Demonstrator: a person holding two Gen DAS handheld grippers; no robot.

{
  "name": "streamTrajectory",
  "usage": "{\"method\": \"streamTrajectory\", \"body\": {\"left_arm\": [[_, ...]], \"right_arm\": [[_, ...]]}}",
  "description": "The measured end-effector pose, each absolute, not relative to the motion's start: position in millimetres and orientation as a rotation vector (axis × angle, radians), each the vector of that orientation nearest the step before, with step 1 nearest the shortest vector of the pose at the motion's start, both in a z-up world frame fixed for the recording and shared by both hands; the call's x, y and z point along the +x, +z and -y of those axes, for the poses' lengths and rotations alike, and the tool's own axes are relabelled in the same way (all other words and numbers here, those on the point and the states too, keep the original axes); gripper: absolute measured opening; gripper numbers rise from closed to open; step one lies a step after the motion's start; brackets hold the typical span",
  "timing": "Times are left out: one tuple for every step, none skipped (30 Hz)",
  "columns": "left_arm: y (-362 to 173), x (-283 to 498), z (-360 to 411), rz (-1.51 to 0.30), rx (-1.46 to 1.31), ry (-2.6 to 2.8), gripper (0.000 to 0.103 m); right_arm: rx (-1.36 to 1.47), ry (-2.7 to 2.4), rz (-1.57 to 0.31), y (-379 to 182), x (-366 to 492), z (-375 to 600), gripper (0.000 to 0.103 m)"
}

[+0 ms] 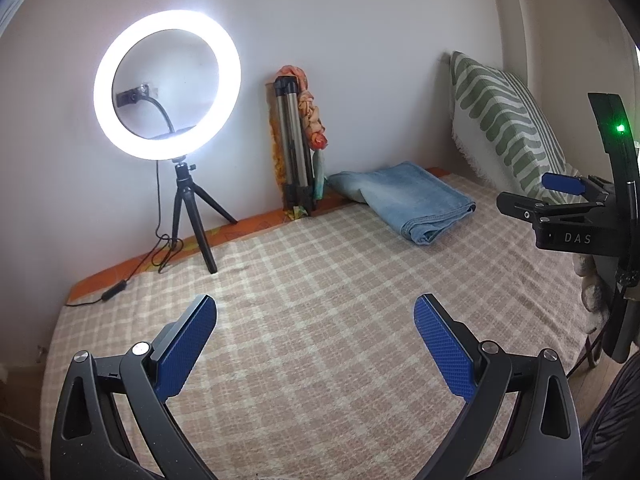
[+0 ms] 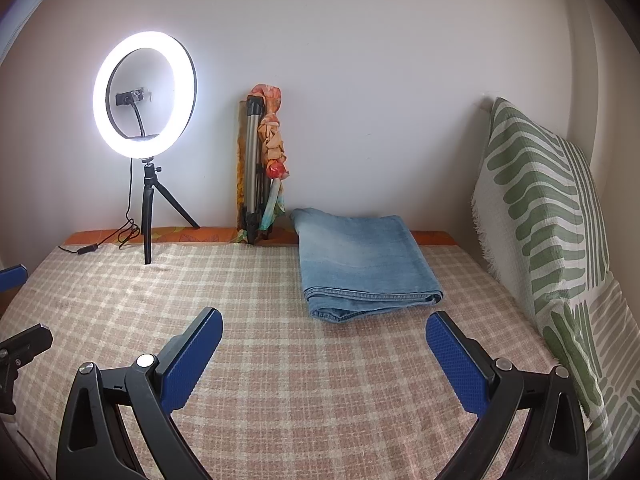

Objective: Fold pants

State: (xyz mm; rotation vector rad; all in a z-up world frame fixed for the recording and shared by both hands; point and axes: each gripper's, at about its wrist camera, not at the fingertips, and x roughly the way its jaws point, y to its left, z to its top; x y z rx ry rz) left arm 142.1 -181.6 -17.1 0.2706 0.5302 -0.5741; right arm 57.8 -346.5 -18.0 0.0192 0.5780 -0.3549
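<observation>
The light blue denim pants [image 2: 364, 260] lie folded into a flat stack on the checked bed cover, near the back wall; they also show in the left wrist view [image 1: 404, 204]. My right gripper [image 2: 324, 328] is open and empty, hovering above the cover just in front of the pants. My left gripper [image 1: 316, 316] is open and empty, farther left and well short of the pants. The right gripper's body also shows in the left wrist view [image 1: 560, 216], and part of the left gripper shows at the left edge of the right wrist view [image 2: 20, 344].
A lit ring light on a small tripod [image 2: 146, 96] stands at the back left, its cable trailing on the bed edge. A folded tripod with a cloth [image 2: 262, 164] leans on the wall. A green-striped pillow [image 2: 548, 216] stands along the right side. The checked cover [image 2: 280, 380] spans the bed.
</observation>
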Motion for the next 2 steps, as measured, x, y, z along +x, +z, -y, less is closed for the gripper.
{"method": "streamTrajectory", "body": {"left_arm": [[-17.3, 142.8, 181.0, -0.534, 0.266, -0.573, 0.099], [-17.3, 144.2, 180.6, -0.542, 0.262, -0.571, 0.099]], "right_arm": [[0.018, -0.355, -0.58, -18.4, 58.0, 346.2, 0.103], [0.017, -0.355, -0.583, -19.1, 58.6, 345.9, 0.103]]}}
